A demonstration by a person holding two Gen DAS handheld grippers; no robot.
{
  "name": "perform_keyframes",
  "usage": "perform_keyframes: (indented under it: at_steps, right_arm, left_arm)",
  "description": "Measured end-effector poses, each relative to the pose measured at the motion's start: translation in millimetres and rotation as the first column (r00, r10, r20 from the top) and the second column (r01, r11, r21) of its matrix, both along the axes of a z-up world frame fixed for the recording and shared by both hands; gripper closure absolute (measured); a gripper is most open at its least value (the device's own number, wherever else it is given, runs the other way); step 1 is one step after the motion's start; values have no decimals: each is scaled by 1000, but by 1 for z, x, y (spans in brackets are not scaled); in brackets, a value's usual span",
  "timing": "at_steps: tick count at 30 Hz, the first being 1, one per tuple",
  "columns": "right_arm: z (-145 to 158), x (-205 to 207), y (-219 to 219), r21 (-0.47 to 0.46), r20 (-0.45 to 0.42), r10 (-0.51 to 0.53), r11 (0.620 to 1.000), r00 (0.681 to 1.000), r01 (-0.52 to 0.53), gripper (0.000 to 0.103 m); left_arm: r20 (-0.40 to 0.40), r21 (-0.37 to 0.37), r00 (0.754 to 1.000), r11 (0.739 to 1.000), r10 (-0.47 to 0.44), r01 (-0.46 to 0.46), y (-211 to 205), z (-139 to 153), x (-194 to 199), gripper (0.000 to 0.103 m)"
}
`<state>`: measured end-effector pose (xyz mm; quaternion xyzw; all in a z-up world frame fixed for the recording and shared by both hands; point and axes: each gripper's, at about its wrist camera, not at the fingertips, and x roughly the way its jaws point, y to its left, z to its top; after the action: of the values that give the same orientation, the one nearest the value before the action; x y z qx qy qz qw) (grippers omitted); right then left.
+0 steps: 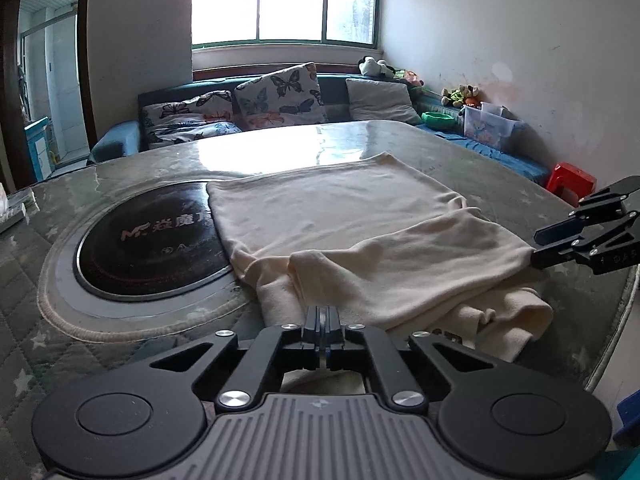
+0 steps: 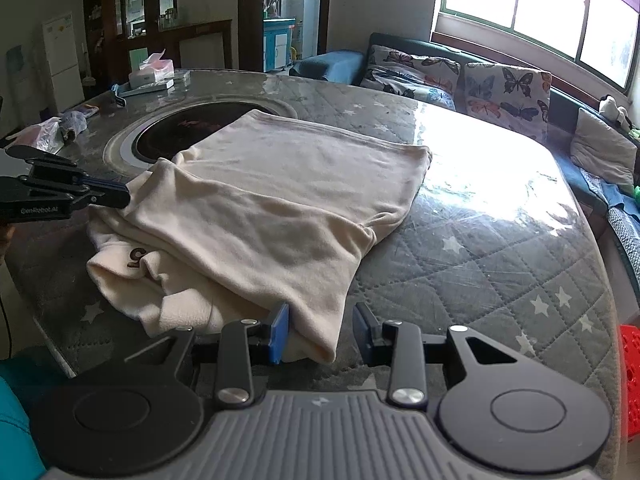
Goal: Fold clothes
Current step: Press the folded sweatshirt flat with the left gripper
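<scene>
While the cream shirt [image 2: 280,200] lies half-folded on the table [image 2: 480,264], partly over the round cooktop [image 1: 152,248], the left claw [image 1: 322,320] is pinched tight on its near edge. The right claw [image 2: 322,330] gapes wide, cloth corner between its fingers, ungripped.

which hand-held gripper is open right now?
The right hand-held gripper: its blue pads stand apart around the cream garment's corner. The left hand-held gripper is shut.

This is a home living room. A sofa [image 1: 120,142] with butterfly pillows [image 1: 280,96] sits under a big window [image 1: 284,0], with soft toys [image 1: 460,96] and a fridge [image 2: 62,60].
</scene>
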<state>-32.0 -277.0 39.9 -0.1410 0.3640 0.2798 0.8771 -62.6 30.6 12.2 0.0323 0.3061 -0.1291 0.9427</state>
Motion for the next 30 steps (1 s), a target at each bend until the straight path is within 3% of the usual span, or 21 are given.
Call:
perform_keyframes:
  at_steps: [6, 15, 21, 30]
  right_arm:
    - [1, -3, 1, -29, -11, 25, 999, 1000, -25, 68]
    - [18, 13, 11, 25, 42, 35, 999, 999, -36, 69]
    - [12, 40, 30, 73, 46, 35, 997, 998, -39, 70]
    - [-14, 64, 35, 81, -4, 12, 997, 1000, -12, 72]
  left_arm:
    - [-10, 47, 1000, 999, 14, -13, 9, 3, -5, 103]
    - [40, -37, 997, 997, -62, 64, -15, 22, 16, 99]
    - [8, -53, 996, 995, -89, 89, -36, 12, 43, 99]
    - [-41, -54, 999, 998, -34, 31, -19, -10, 53, 97]
